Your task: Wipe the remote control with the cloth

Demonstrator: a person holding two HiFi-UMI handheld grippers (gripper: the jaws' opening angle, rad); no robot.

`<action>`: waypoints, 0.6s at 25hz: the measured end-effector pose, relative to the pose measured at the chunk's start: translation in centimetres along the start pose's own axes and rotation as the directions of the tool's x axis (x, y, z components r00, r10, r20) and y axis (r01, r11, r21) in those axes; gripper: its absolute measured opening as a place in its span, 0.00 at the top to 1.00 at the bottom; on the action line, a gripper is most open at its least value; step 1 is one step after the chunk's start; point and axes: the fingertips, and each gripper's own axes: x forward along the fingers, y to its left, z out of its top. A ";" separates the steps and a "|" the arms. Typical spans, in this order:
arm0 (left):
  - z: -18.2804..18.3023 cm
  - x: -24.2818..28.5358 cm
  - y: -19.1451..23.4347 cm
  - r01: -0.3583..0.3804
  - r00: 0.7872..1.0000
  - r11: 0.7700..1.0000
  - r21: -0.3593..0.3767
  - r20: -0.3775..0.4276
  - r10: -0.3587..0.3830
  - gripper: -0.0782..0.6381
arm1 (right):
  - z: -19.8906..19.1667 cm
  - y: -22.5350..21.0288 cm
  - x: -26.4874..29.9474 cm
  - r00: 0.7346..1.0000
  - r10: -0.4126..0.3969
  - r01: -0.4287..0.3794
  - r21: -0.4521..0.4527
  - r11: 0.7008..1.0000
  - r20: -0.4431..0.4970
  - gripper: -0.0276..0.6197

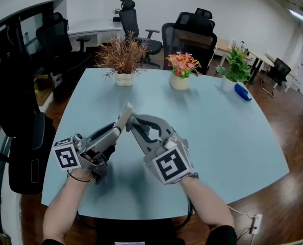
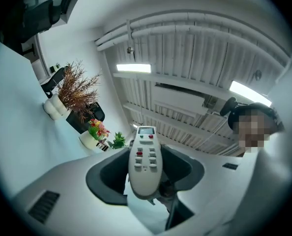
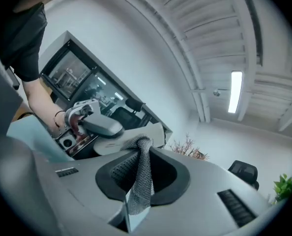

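The left gripper (image 1: 117, 130) pinches the lower end of the remote control (image 1: 124, 116) between its fingers. It holds the pale remote tilted above the near middle of the light blue desk (image 1: 233, 137), with the button face and small screen turned towards its own camera. The right gripper (image 1: 134, 124) sits just to the right, its fingers pressed together on a grey knitted cloth (image 3: 144, 173). In the right gripper view the cloth's top fold lies against the remote's pale edge. Along the far side of the desk stand a dried brown plant (image 1: 122, 57), a flower pot (image 1: 180, 71) and a green plant (image 1: 235, 68).
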 end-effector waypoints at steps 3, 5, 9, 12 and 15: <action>-1.1 0.4 0.2 -0.004 0.998 1.000 0.014 -0.065 0.005 0.61 | 2.0 -2.5 -1.3 0.990 -0.072 0.061 0.096 0.993 0.123 0.91; -1.4 0.5 0.2 0.007 0.997 1.000 -0.006 -0.072 -0.008 0.61 | 2.6 -4.2 -2.1 0.978 -0.113 0.083 0.172 0.982 0.173 0.91; 1.0 -0.2 -0.2 0.069 0.995 0.992 -0.105 0.082 -0.060 0.61 | 0.2 -2.5 -1.4 0.999 -0.012 0.009 0.086 0.996 0.036 0.91; 1.8 -0.4 -0.5 0.081 0.990 0.993 -0.089 0.122 -0.070 0.61 | -1.0 2.9 0.5 0.989 0.140 -0.142 -0.074 0.987 -0.036 0.91; 0.8 -0.1 -0.5 0.069 0.996 0.997 -0.047 0.061 -0.066 0.61 | -0.5 4.4 0.8 0.988 0.154 -0.155 -0.138 0.978 -0.019 0.91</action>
